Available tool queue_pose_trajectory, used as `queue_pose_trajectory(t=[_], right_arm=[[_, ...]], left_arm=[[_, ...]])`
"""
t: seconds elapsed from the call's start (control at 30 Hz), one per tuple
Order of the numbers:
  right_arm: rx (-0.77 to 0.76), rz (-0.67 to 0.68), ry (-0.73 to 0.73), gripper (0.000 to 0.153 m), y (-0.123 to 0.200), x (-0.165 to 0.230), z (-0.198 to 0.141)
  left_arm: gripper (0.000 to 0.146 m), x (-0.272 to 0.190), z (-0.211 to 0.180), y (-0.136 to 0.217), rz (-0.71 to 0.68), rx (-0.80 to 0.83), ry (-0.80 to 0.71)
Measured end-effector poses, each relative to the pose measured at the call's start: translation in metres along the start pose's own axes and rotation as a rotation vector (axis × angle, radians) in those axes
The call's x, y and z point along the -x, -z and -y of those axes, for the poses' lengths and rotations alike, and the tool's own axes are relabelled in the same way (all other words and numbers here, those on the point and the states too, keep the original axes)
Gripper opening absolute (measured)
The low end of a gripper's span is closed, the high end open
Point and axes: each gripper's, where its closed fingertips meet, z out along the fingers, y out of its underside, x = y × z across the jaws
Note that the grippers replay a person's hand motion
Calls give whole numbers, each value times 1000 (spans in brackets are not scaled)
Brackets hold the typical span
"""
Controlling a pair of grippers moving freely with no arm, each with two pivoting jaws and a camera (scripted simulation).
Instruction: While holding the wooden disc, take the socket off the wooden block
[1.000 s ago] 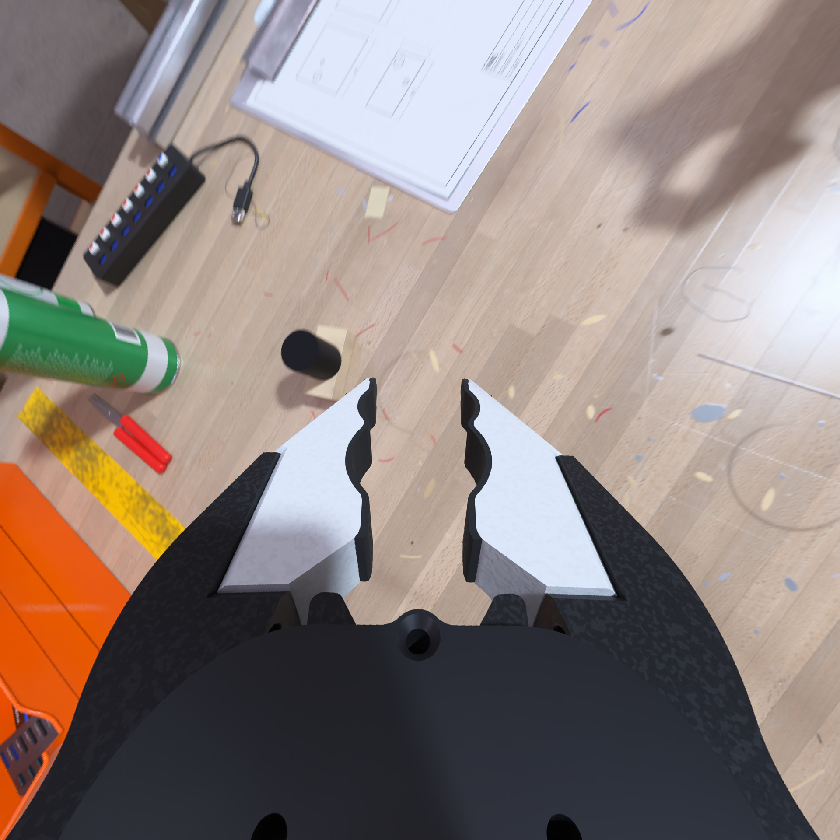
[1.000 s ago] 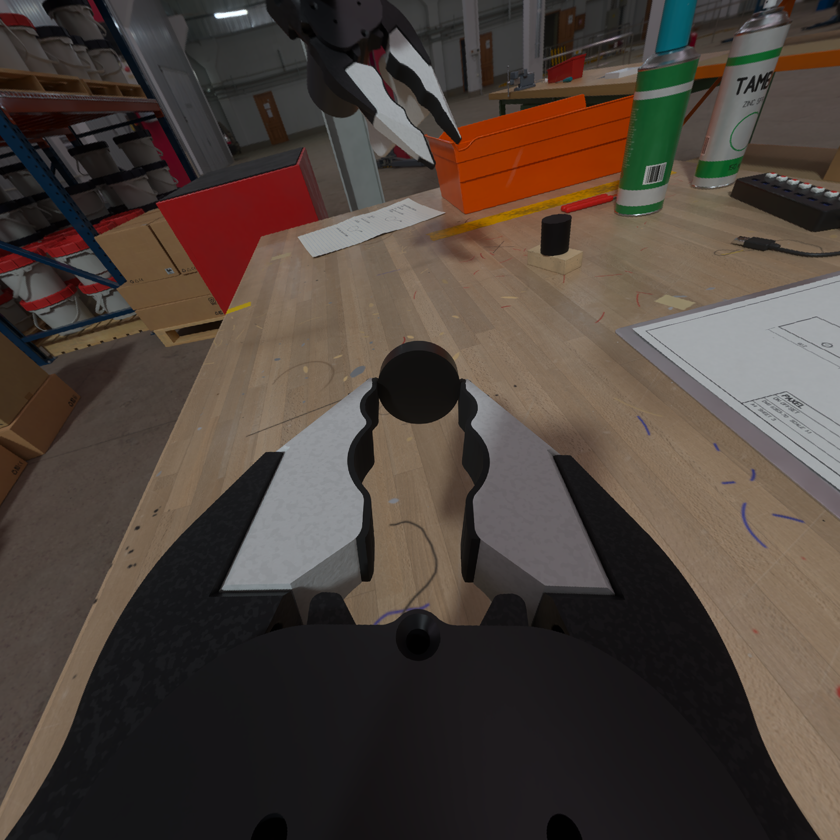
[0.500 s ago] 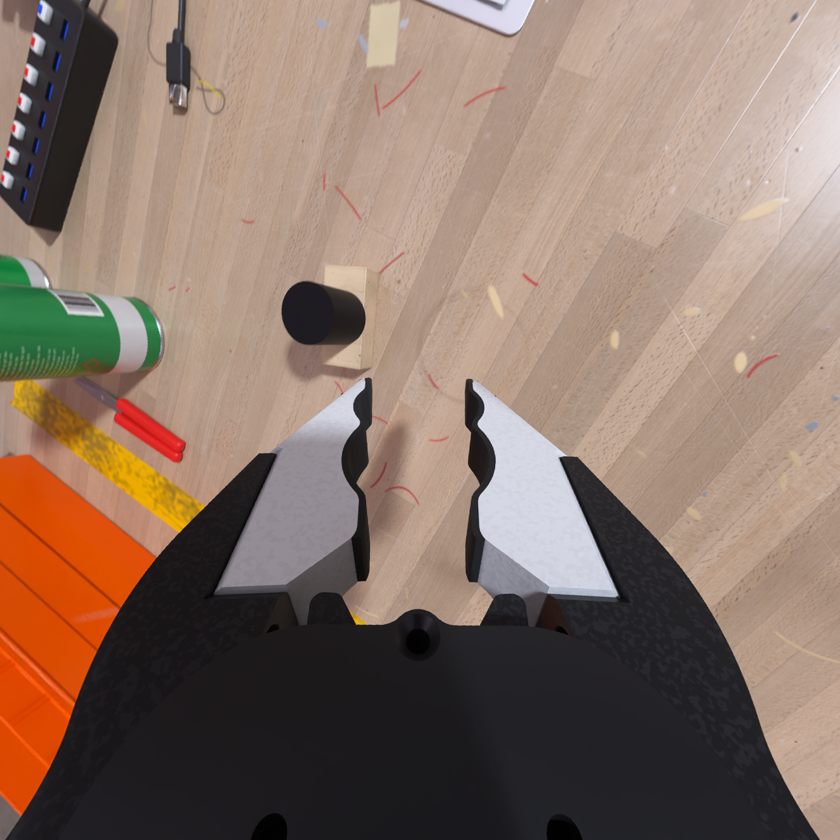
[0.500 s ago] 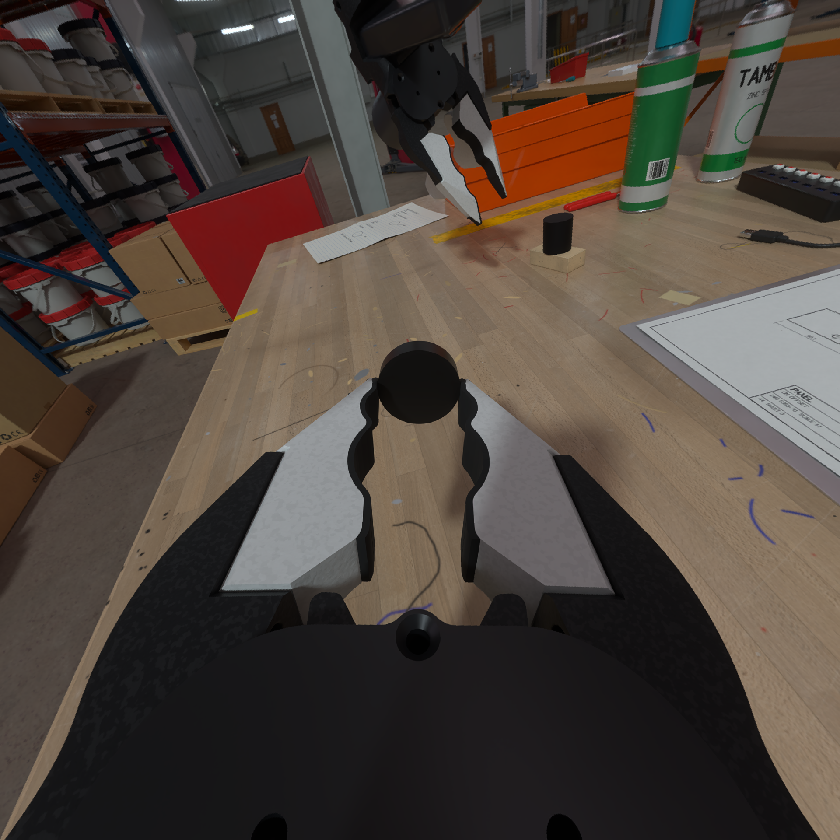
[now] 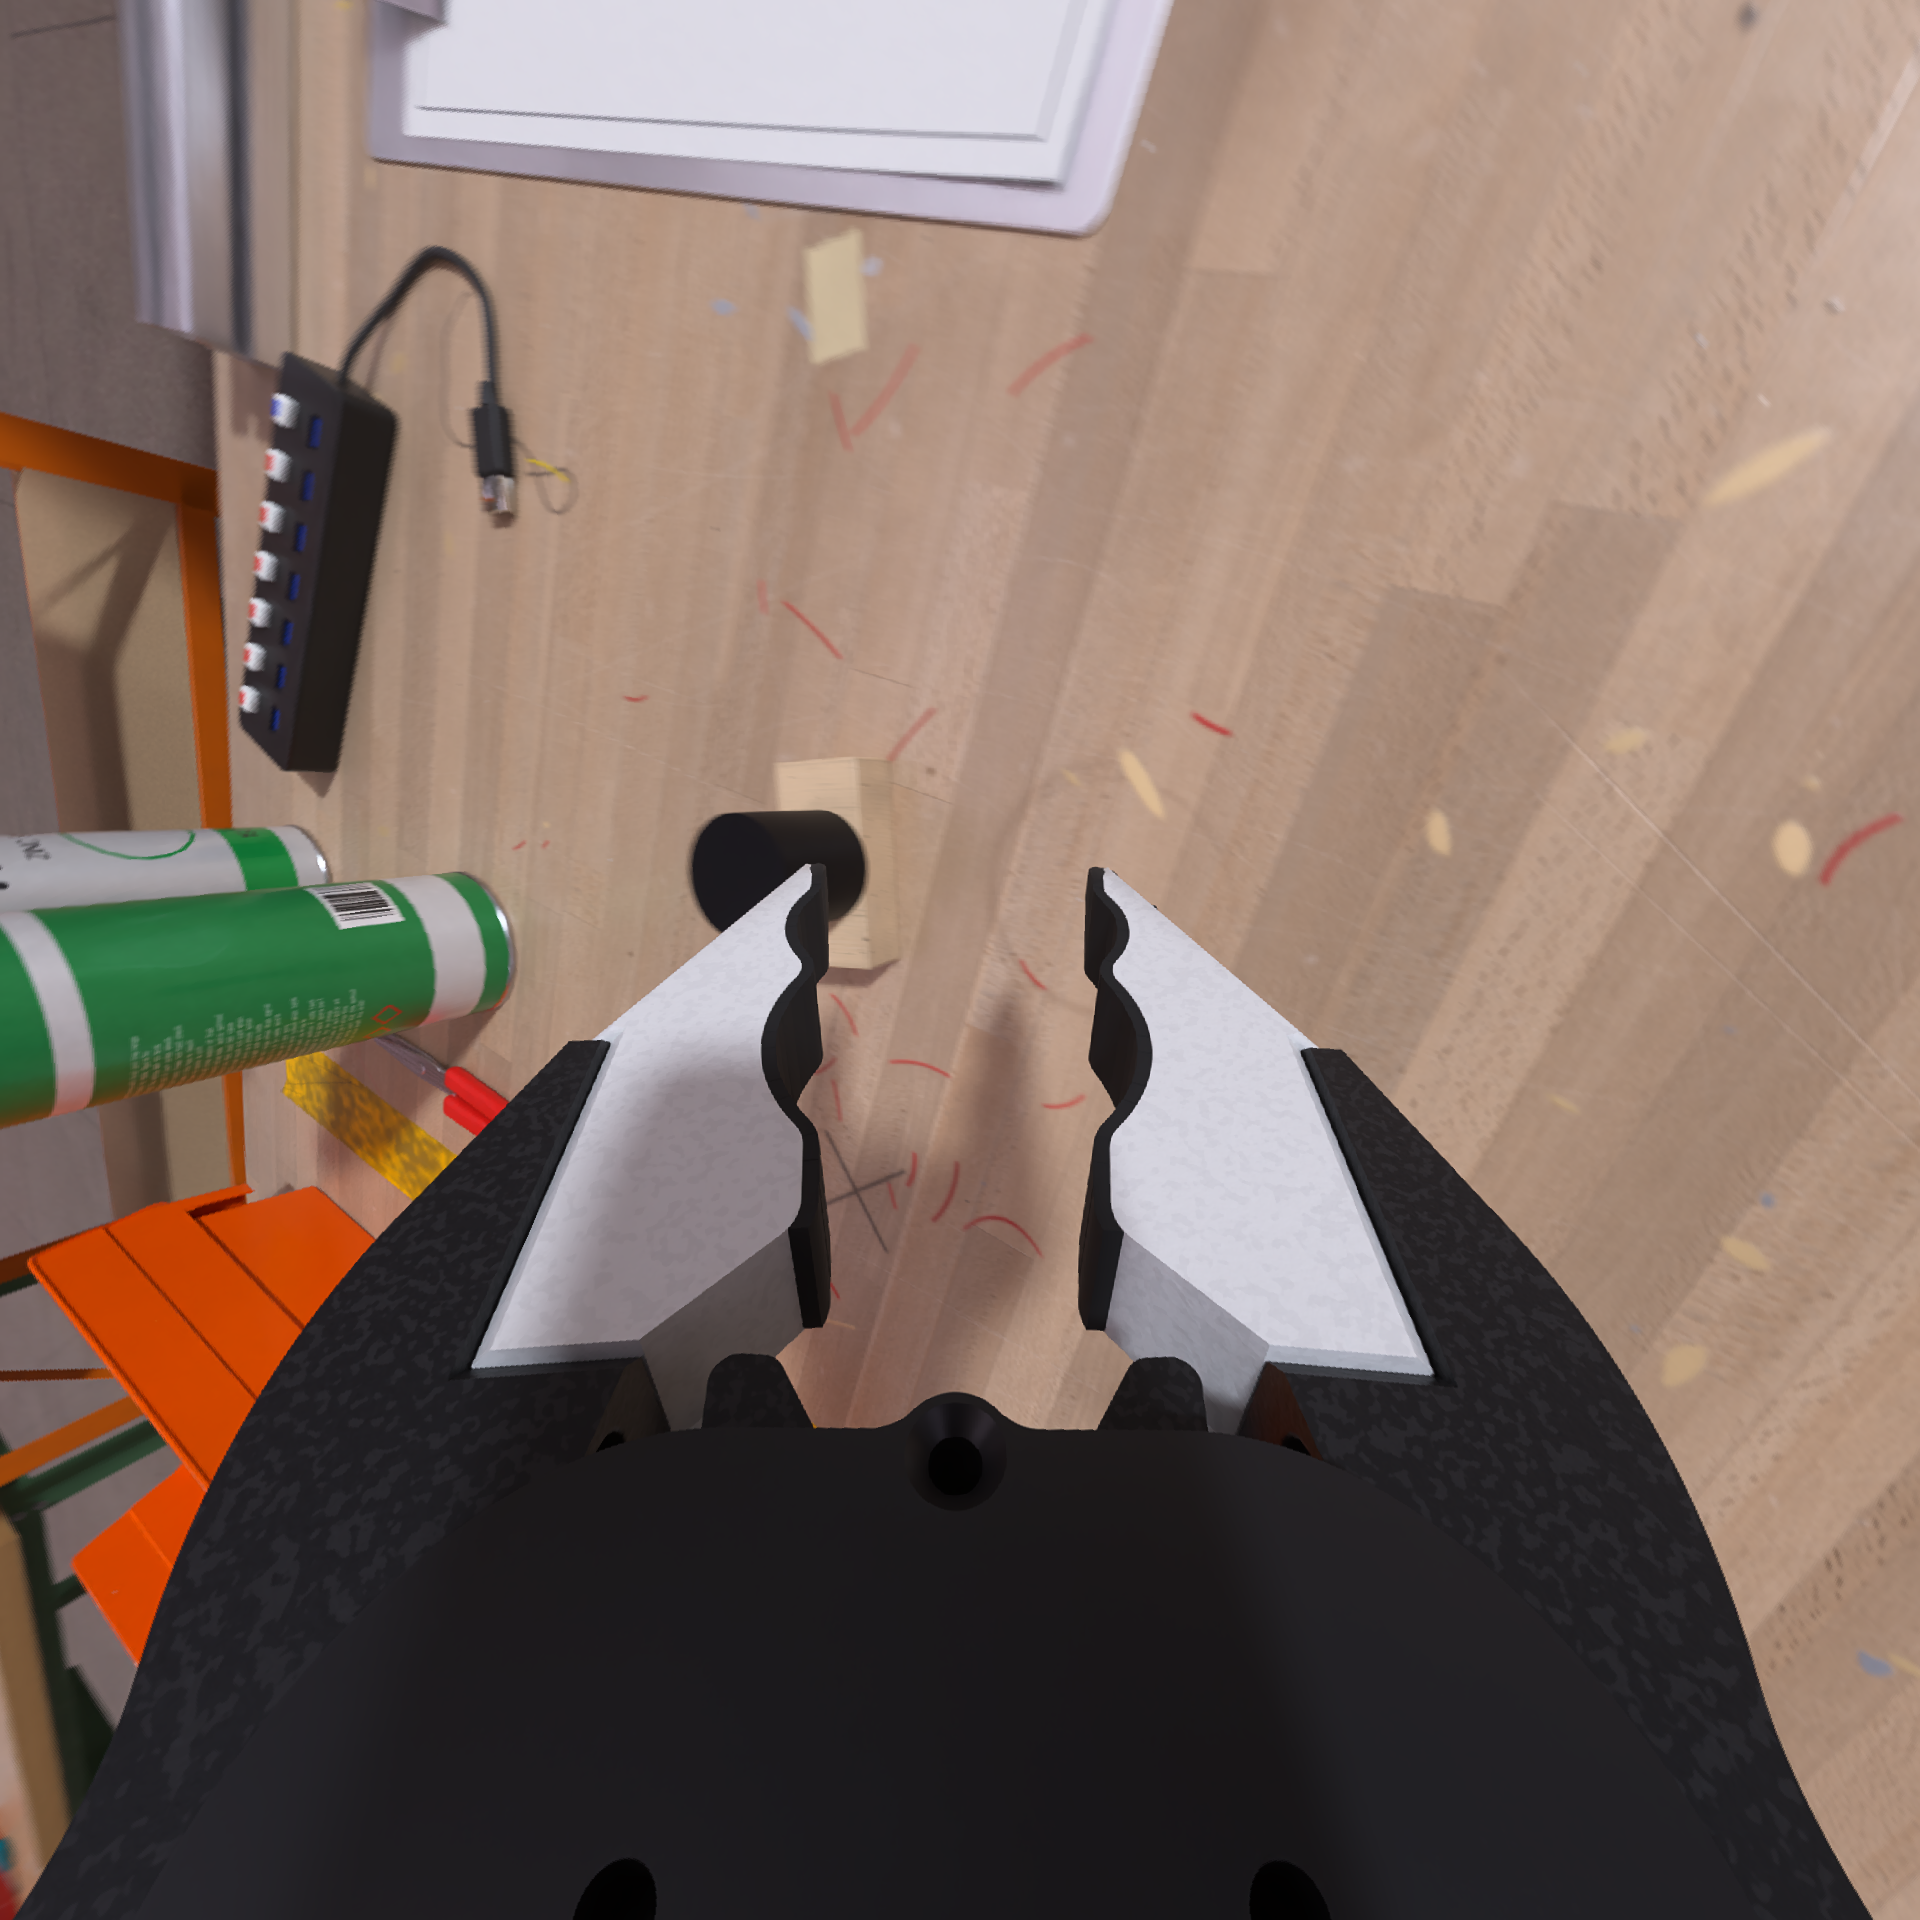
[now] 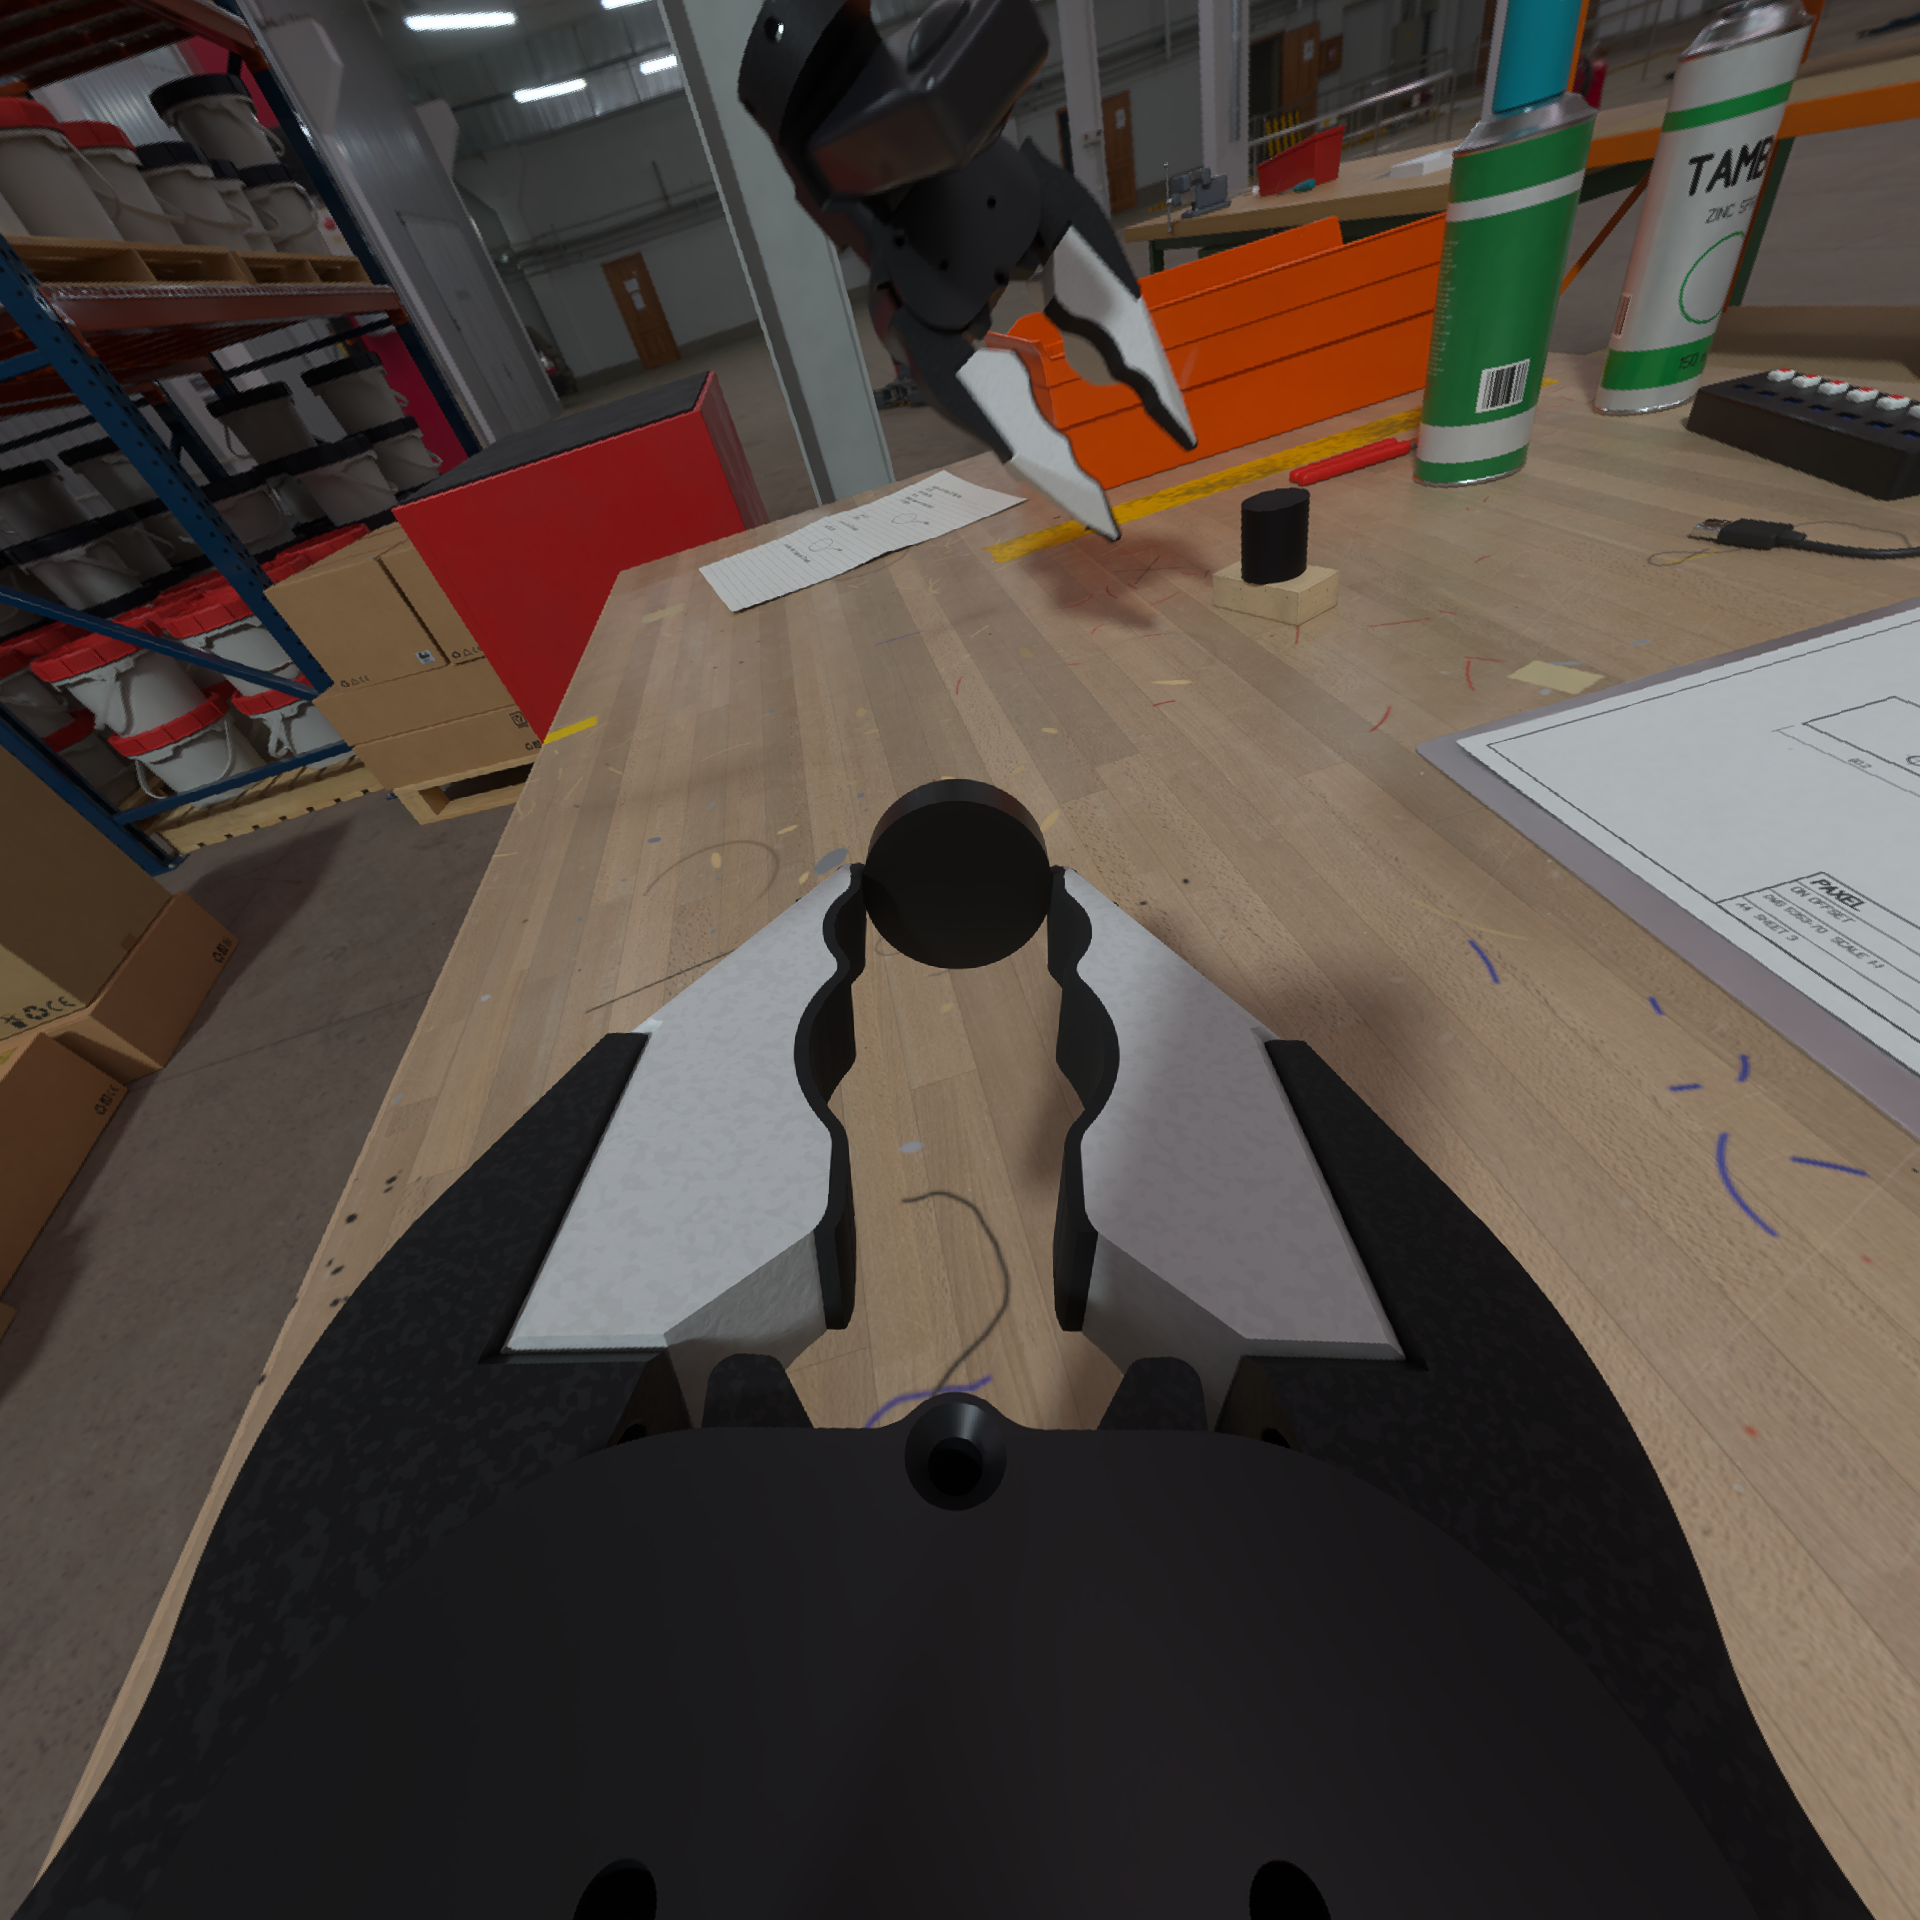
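From my right wrist feed: right gripper (image 6: 956,883) has its jaws pinching the wooden disc (image 6: 954,878) at the tips, frame centre. The disc reads black here, held on edge with its flat face toward the camera, clear of the workbench (image 6: 727,790) below.

Left gripper (image 5: 954,894) has jaws spread, nothing between them. In the right wrist view I see it in the upper middle of the frame (image 6: 1132,468), tilted nose-down above the bench, its shadow falling just left of the block.

The socket (image 5: 774,862) is a short black cylinder standing upright on the wooden block (image 5: 854,831), still seated (not lifted). In the left wrist view it sits just above and left of centre, partly covered by my left finger's tip; whether they touch I cannot tell. In the right wrist view socket (image 6: 1275,535) and block (image 6: 1276,594) are in the upper right, to the right of the left gripper's tips and apart from them.

Other items:
- green spray can (image 5: 239,987), left edge of the left wrist view, second can just above it
- black multi-port hub (image 5: 312,561) with cable, upper left
- white drawing sheet (image 5: 748,94) along the top edge
- orange bin (image 5: 197,1309), lower left
- red-handled tool (image 5: 462,1096) beside yellow tape (image 5: 364,1122)
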Motion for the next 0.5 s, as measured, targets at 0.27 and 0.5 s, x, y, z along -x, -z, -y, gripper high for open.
queue_pose_trajectory(t=[0.27,0.5], right_arm=[[-8,6,-15,35,2,-1,1],[-27,17,-44,35,4,-2,3]], left_arm=[[54,58,4,-27,-17,1,-22],[58,69,0,-70,-91,68,-108]])
